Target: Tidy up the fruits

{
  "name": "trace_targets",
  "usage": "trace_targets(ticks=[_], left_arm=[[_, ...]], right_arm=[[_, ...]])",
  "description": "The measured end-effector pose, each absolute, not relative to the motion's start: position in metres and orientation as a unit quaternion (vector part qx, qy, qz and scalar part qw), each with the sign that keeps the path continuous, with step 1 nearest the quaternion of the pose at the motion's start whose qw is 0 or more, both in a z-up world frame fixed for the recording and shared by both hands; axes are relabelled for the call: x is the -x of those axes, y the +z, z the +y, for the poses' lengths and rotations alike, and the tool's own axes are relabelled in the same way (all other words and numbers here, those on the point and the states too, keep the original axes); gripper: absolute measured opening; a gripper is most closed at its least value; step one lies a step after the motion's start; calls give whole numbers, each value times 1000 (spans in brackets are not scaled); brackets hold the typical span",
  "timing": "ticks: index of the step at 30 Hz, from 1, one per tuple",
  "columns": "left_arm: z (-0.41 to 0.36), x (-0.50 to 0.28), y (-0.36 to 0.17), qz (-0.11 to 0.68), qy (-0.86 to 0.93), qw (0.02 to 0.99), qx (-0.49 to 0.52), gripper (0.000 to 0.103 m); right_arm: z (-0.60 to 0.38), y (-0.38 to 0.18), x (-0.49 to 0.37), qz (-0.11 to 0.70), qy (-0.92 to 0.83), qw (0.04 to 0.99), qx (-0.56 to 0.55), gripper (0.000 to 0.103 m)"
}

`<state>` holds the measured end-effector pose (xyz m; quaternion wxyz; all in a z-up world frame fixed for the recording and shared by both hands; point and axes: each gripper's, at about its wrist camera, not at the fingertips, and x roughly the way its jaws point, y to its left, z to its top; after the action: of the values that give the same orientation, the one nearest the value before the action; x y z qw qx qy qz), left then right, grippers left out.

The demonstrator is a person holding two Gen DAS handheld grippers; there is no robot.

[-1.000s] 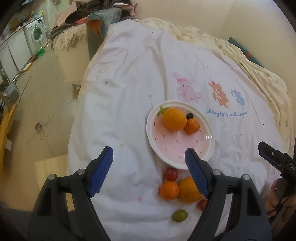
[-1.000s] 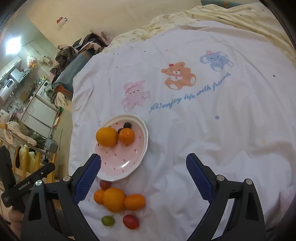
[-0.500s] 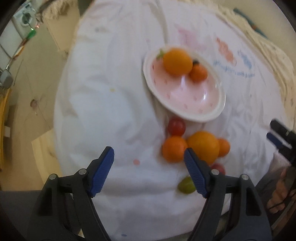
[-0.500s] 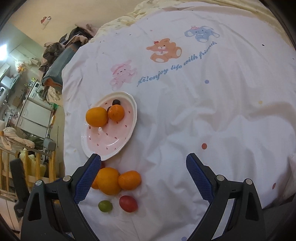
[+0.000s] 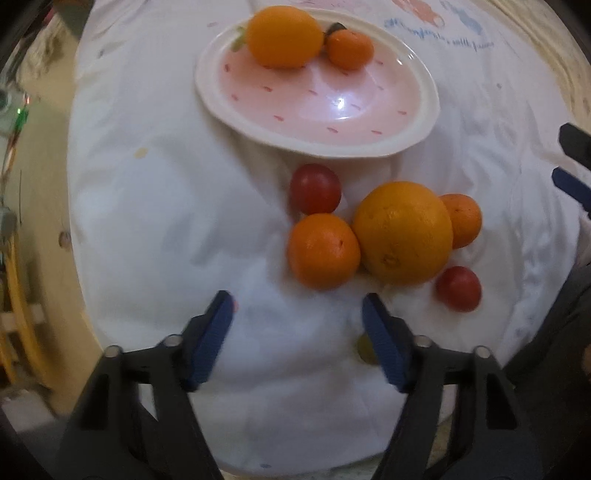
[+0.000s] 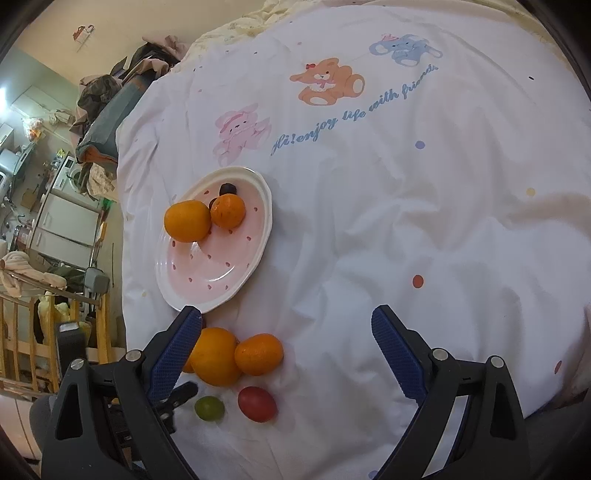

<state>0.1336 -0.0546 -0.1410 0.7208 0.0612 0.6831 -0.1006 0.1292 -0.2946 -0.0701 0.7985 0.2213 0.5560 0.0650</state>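
White bedding with cartoon animals covers the bed, and the fruit lies on it. A pink plate with a cream rim sits at the upper middle of the left wrist view, holding a large orange and a small tangerine side by side at its far edge, with a dark berry behind them. Just below the plate lies a loose cluster: a red tomato, a tangerine touching a big orange, another tangerine tucked behind that orange, and a second red tomato at lower right. A green grape lies lowest, half hidden behind one blue pad in the left wrist view.

The left tongs point down at the bedding just below the cluster; their jaws have just been closing, yet they stand apart with only cloth between them. The right tongs are spread wide and pinch nothing, with the cluster beside their left pad.
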Motion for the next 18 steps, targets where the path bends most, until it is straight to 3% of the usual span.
trace_targets(ticks=[3, 7, 11, 18], left_arm=[[-56, -138, -144, 688, -104, 716, -53, 46], [-56, -141, -145, 686, -117, 717, -39, 43], [-66, -147, -145, 684, -130, 717, -30, 28], [-60, -144, -133, 668, -140, 730, -23, 25]], right_arm=[[-294, -71, -129, 559, 64, 798, -219, 96], [-295, -71, -128, 559, 63, 797, -220, 96], [-294, -70, -128, 559, 64, 796, -220, 96], [-297, -72, -127, 561, 62, 794, -224, 96]])
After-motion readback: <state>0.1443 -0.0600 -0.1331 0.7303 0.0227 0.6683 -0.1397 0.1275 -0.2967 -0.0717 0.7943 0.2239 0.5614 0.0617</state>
